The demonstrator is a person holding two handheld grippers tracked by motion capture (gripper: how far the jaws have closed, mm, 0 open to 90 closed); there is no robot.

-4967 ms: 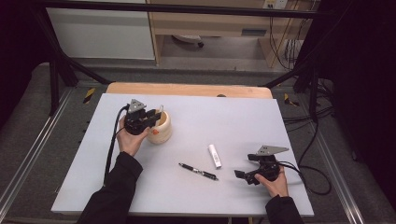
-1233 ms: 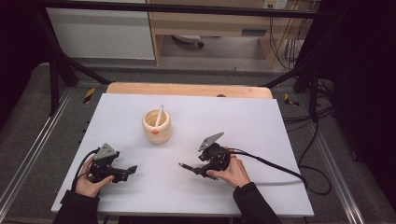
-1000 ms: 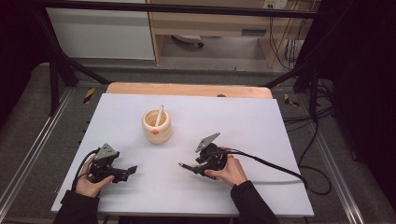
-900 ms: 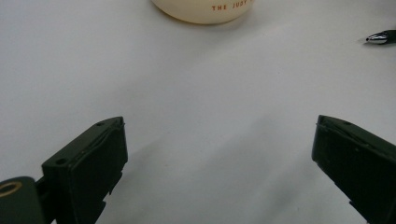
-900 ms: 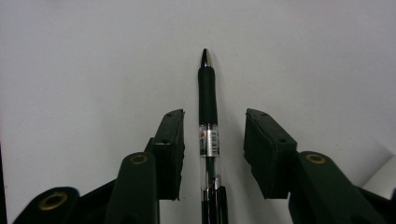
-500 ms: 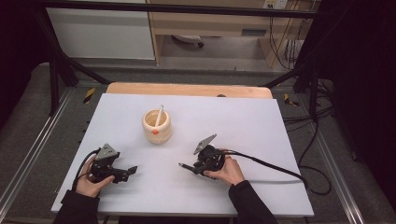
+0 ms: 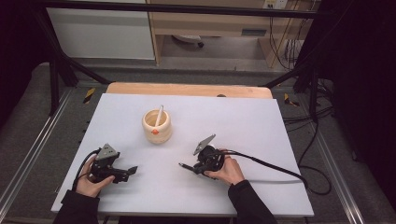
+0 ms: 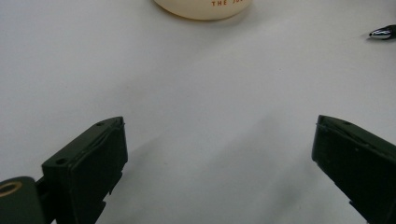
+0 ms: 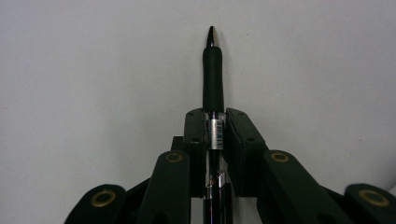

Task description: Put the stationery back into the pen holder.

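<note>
A black pen [image 9: 213, 70] lies along the line of my right gripper [image 9: 214, 114], its silver tip pointing away over the white table top. The jaws have just been closing and now press on the pen's barrel from both sides. From the high view, the right gripper [image 7: 198, 168] sits at front centre with the pen tip [image 7: 183, 165] poking out to the left. My left gripper [image 7: 130, 171] rests at the front left, open, with bare table between its jaws [image 8: 219, 154]. A cream cup [image 7: 157, 126] stands beyond, holding a white stick [image 7: 159, 114].
The white table top [image 7: 261, 121] ends at a wooden strip [image 7: 187, 88] at the back. The right gripper's black cable [image 7: 271, 165] trails to the right across the table. In the left gripper view, the cup's base [image 8: 203, 5] and the pen tip [image 8: 382, 32] show far off.
Five seconds ago the left gripper was at the cup and the right gripper at the front right. The left hand now rests front left; the right gripper has come to the pen and closed on it.
</note>
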